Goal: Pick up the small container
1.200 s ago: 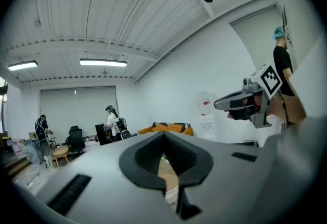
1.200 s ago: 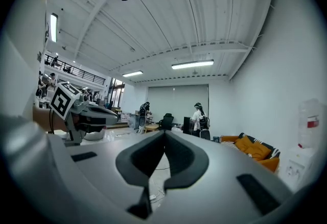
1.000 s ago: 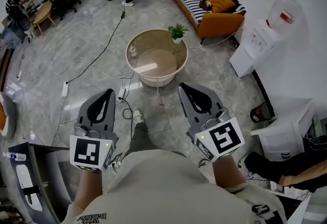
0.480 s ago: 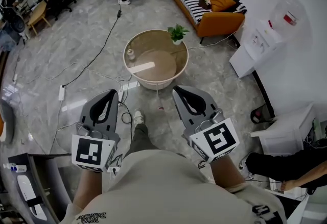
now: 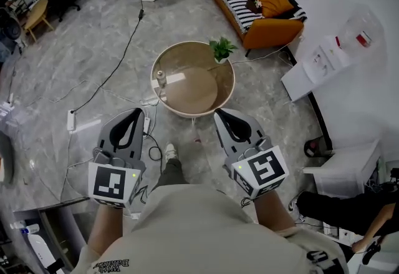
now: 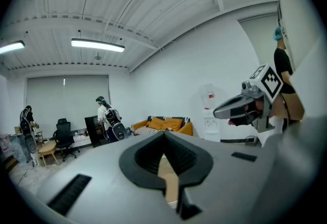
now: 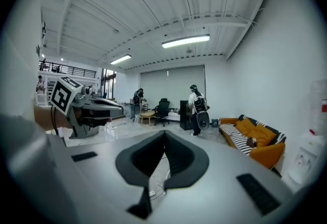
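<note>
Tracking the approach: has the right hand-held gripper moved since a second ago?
Yes. The right hand-held gripper has moved forward, its tip now much nearer the rim of the round beige table.

I see the round table (image 5: 188,111) mostly bare beside the small container (image 5: 160,75); a potted plant (image 5: 221,50) crowds the far rim.

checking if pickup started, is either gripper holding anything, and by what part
Nothing is held: left gripper and right gripper are both shut and empty; the small container sits on the round table.
</note>
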Tool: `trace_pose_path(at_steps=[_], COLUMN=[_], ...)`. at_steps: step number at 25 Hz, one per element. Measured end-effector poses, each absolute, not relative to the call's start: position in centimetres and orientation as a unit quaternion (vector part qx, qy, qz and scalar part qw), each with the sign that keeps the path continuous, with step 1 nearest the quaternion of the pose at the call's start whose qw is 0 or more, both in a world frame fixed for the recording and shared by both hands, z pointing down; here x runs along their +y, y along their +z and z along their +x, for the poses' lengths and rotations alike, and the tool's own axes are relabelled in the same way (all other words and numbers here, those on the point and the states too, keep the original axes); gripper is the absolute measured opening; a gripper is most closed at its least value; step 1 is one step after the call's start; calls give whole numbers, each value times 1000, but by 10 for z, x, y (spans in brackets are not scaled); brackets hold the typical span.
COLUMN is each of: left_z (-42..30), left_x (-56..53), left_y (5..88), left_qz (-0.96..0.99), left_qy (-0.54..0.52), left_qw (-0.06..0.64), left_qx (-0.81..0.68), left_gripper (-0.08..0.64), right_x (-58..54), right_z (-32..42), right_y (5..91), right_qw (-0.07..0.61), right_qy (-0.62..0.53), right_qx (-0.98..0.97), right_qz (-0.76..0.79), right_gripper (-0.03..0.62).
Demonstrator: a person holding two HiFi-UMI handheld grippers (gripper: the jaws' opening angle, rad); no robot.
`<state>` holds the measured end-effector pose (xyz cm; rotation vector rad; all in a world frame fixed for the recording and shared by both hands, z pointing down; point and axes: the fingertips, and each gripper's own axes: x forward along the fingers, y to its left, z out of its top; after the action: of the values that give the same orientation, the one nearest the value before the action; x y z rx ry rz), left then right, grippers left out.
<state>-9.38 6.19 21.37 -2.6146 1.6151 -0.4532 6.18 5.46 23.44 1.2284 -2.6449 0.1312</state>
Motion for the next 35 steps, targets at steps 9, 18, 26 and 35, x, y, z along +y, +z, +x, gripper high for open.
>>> trace_pose_path(at_steps=[9, 18, 26, 35], left_z=[-144, -176, -167, -159], left_x=[-73, -156, -189, -212], left_y=[213, 221, 240, 244], left_qz=[-860, -865, -856, -837], left_qy=[-151, -152, -161, -152], left_qw=[18, 9, -12, -19], left_qx=[488, 478, 491, 526], left_gripper=[6, 6, 6, 6], right_x=[-83, -166, -205, -239], right_z=[-5, -40, -18, -5], right_y=[224, 221, 231, 238], right_qw=[112, 99, 104, 113], right_qy=[46, 54, 71, 71], right_qx=[-898, -898, -897, -907], right_qz=[424, 425, 424, 399], right_gripper=[-3, -3, -3, -3])
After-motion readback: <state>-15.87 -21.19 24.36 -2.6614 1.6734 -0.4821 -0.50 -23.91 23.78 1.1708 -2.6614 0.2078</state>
